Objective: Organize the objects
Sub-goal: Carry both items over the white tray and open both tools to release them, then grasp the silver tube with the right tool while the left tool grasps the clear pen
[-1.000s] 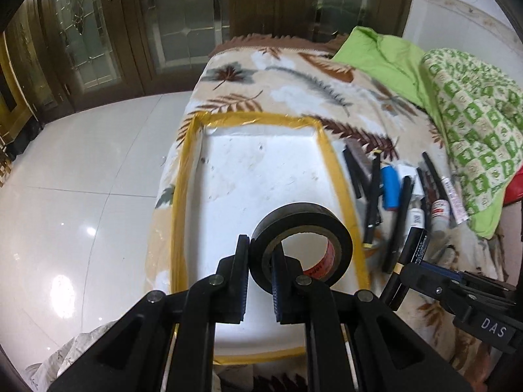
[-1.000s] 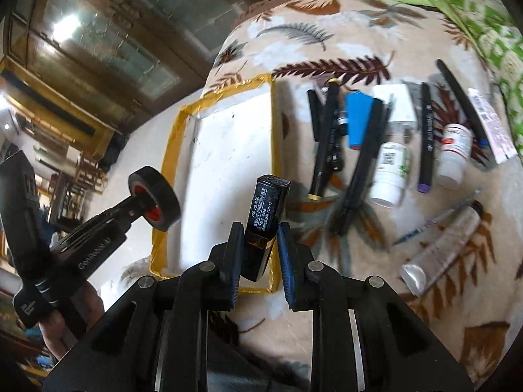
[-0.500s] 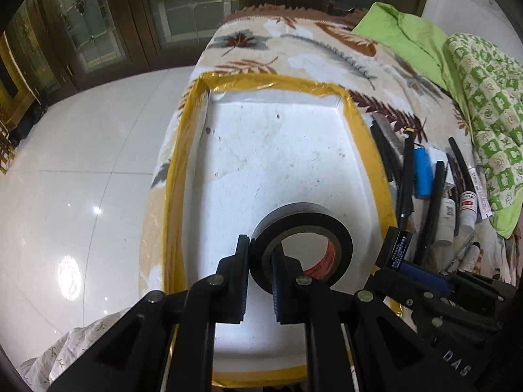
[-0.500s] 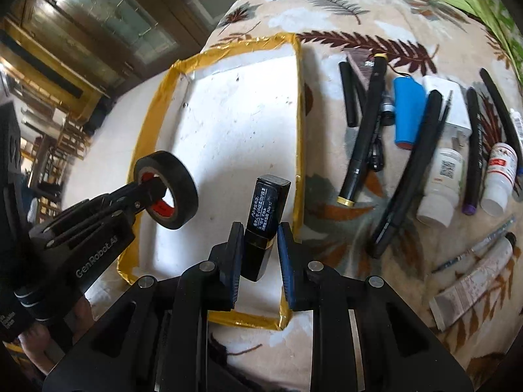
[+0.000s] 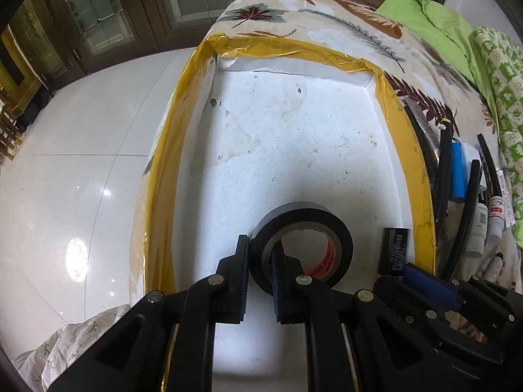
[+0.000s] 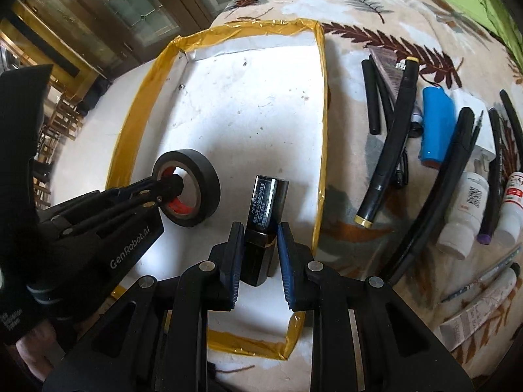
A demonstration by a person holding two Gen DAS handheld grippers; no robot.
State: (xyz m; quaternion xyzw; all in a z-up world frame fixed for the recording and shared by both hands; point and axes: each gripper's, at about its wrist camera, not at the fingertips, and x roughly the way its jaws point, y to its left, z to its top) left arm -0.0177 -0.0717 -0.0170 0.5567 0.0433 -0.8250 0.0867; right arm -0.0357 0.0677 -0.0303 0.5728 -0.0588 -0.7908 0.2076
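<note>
A: Both grippers are over the white tray [image 5: 294, 137] with the yellow-taped rim. The left gripper [image 5: 260, 281] pinches the black tape roll [image 5: 302, 245]: one finger outside the wall, the other through the core.

B: Good hold for it. A roll looks light and stiff, but it will roll away on edge, so I'd lay it flat on release.

A: On the right, the right gripper [image 6: 260, 254] has the black lipstick tube [image 6: 263, 222] between its fingers, low near the gold band. There's a sliver of gap by the right pad, so I'd call it a loose pinch; whether it's letting go, I can't tell.

B: That casing looks glossy, hard and slippery. Grip the flat sides mid-body, not the cap, which could pull off.

A: The tube stands near the tray's right rim, the roll just to its left, apart.

B: Still on the leaf-print bed [image 6: 376, 23]: pens, a blue battery pack [image 6: 436, 127], white bottles [image 6: 464, 212], a tube [image 6: 480, 310]. Plenty left, I'd judge.
</note>
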